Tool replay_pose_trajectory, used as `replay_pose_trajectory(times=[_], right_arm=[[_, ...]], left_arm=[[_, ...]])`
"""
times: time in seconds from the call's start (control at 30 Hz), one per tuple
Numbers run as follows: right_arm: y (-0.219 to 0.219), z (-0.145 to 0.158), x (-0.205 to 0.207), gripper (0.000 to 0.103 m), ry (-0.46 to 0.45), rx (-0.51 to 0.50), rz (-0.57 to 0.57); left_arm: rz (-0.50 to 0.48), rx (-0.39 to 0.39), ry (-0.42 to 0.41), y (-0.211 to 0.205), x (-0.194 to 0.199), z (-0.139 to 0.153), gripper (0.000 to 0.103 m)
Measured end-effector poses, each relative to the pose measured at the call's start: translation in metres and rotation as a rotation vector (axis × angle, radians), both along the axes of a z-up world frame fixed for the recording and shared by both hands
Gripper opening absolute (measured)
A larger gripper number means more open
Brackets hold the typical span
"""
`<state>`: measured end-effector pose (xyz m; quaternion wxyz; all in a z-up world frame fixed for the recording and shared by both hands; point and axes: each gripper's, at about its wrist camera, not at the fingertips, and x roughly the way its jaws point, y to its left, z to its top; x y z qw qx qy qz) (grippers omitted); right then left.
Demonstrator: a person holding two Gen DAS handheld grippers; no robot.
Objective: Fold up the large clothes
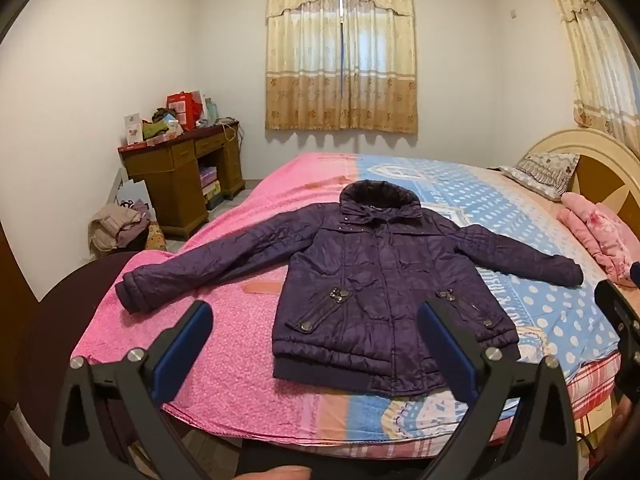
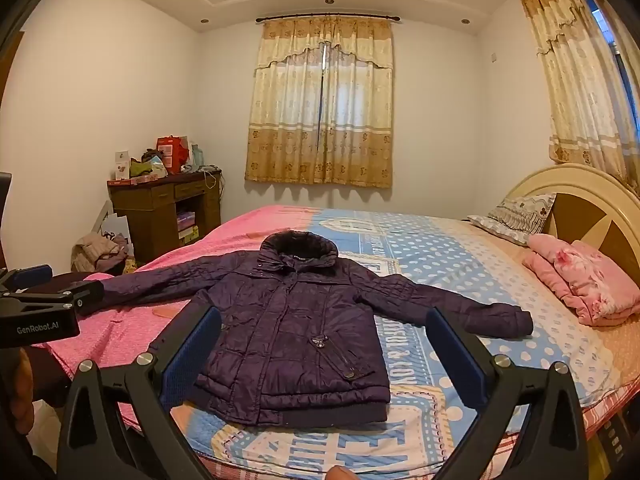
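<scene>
Both grippers up and wide apart, nothing between the fingers. Left gripper (image 1: 316, 344) hovering short of the bed's near edge, blue pads spread either side of the hem. Right gripper (image 2: 324, 352) likewise agape, aimed at the same hem from a touch further right, clear of the cloth.

Just beyond: purple padded jacket (image 1: 372, 280) lying flat, front up, on the bed (image 1: 224, 344), hem towards the near edge, fur-trimmed collar (image 1: 378, 196) towards the far side. Left sleeve (image 1: 208, 264) stretched out over the pink half of the cover, right sleeve (image 1: 524, 256) over the blue dotted half. Zipped shut by the look of it, pocket flaps and studs low on the front.

Looks quilted and puffy, so soft and fairly light, but springy; likely to bulge back after a fold. Shiny shell, probably slippery under the pads. Best purchase, by judgement: ribbed cuff (image 1: 130, 290) of each sleeve, or the ribbed hem band (image 1: 320, 372), where the fabric is thick and grippy. Sleeves inward first, most likely.

Further out, pink folded bedding (image 2: 580, 280) and a pillow (image 2: 516, 212) by the headboard, well apart from the jacket.
</scene>
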<state>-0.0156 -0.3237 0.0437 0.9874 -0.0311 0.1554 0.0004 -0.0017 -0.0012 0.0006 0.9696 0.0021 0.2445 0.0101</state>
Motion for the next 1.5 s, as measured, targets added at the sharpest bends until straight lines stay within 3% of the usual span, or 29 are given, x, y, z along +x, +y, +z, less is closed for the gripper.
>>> replay_pose_trajectory(times=[0.07, 1.5], right_arm=[[0.0, 0.0, 0.001, 0.102, 0.0, -0.001, 0.003], [-0.001, -0.011, 0.003, 0.102, 0.011, -0.003, 0.002]], left_arm=[[-0.002, -0.019, 0.028, 0.001, 0.002, 0.0, 0.103], [0.006, -0.015, 0.025, 0.002, 0.003, -0.008, 0.103]])
